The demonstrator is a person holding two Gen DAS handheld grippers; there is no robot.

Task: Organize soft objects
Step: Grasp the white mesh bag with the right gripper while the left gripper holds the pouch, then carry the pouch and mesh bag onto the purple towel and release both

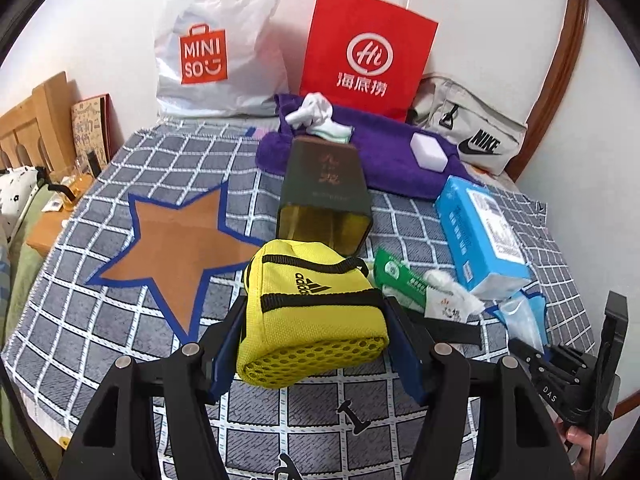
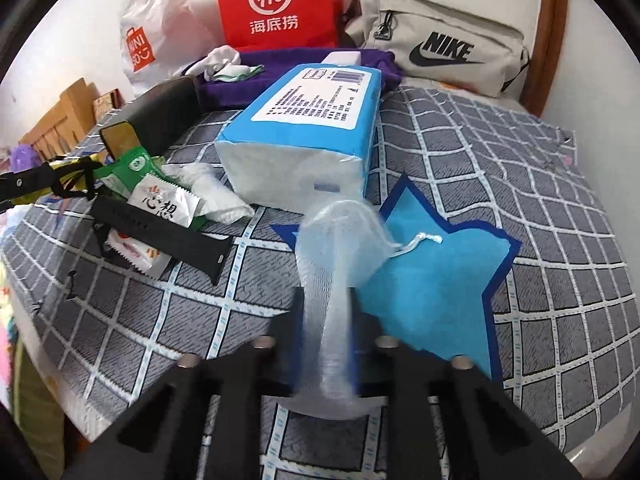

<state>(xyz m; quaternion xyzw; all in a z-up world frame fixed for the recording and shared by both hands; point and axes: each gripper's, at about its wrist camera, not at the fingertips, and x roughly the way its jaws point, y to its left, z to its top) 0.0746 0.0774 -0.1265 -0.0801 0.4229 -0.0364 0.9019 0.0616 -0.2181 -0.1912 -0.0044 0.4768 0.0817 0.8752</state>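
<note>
My left gripper [image 1: 312, 320] is shut on a yellow Adidas pouch [image 1: 308, 312] with black straps and a mesh end, held just above the checked cloth [image 1: 120, 344]. My right gripper [image 2: 326, 300] is shut on a white mesh net bag [image 2: 336, 256] with a drawstring, held over a blue star patch [image 2: 440, 280]. The right gripper also shows at the lower right of the left wrist view [image 1: 568, 376]. A purple towel [image 1: 384, 160] lies at the back with a white sponge block [image 1: 430, 151] and crumpled white cloth [image 1: 316, 114] on it.
A blue tissue pack [image 2: 308, 132], dark tin box [image 1: 324, 196], green and white sachets [image 2: 160, 196] and a black strap [image 2: 160, 228] lie mid-cloth. A Miniso bag [image 1: 208, 48], red paper bag [image 1: 360, 56] and Nike pouch [image 2: 440, 52] stand at the wall.
</note>
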